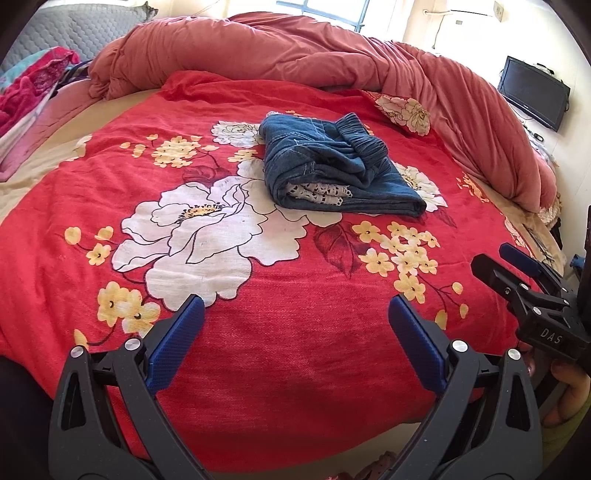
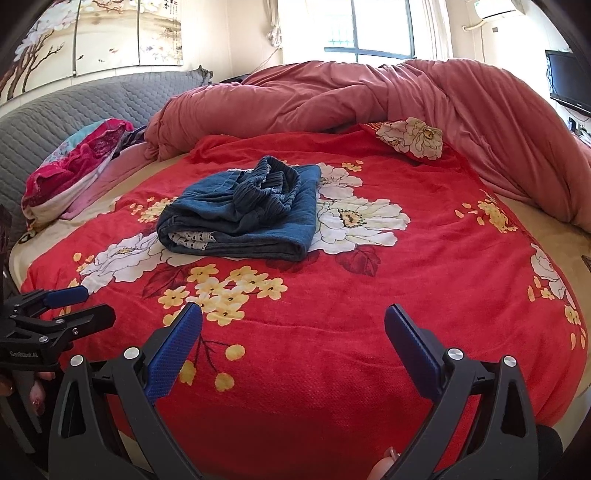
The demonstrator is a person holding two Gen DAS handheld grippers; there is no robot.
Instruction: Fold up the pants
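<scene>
Two grippers: both hang low over the near part of the bed, each empty, well short of the pants.
Pillow: a pink and teal pillow (image 2: 74, 162) lies at the far left, against the grey quilted headboard (image 2: 74, 110).
Left gripper: the left gripper (image 1: 295, 343) has its blue-padded fingers (image 1: 177, 343) spread wide apart, with only red cloth showing between them; in the right wrist view it (image 2: 79, 306) appears at the left edge, seen from the side.
Bedspread: a red bedspread (image 1: 295, 369) printed with large white blooms and small yellow flowers covers the bed under both tools.
Pants: the blue denim pants (image 1: 332, 166) lie folded into a compact bundle on the bedspread, around the middle of the bed and beyond both grippers; the gathered elastic waistband sits on top, and a strip of white lace shows at the near folded edge. In the right wrist view the bundle (image 2: 243, 214) sits left of centre.
Quilt: a dusty-pink quilt (image 1: 295, 51) is heaped along the far and right edges of the bed, behind the pants.
Right gripper: the right gripper (image 2: 293, 343) holds its fingers (image 2: 413, 347) wide apart too, gripping nothing; in the left wrist view it (image 1: 498, 262) shows at the right edge.
Window: a barred window (image 2: 376, 29) lets in bright light behind the bed.
Screen: a dark flat screen (image 1: 532, 92) hangs on the wall at the far right.
</scene>
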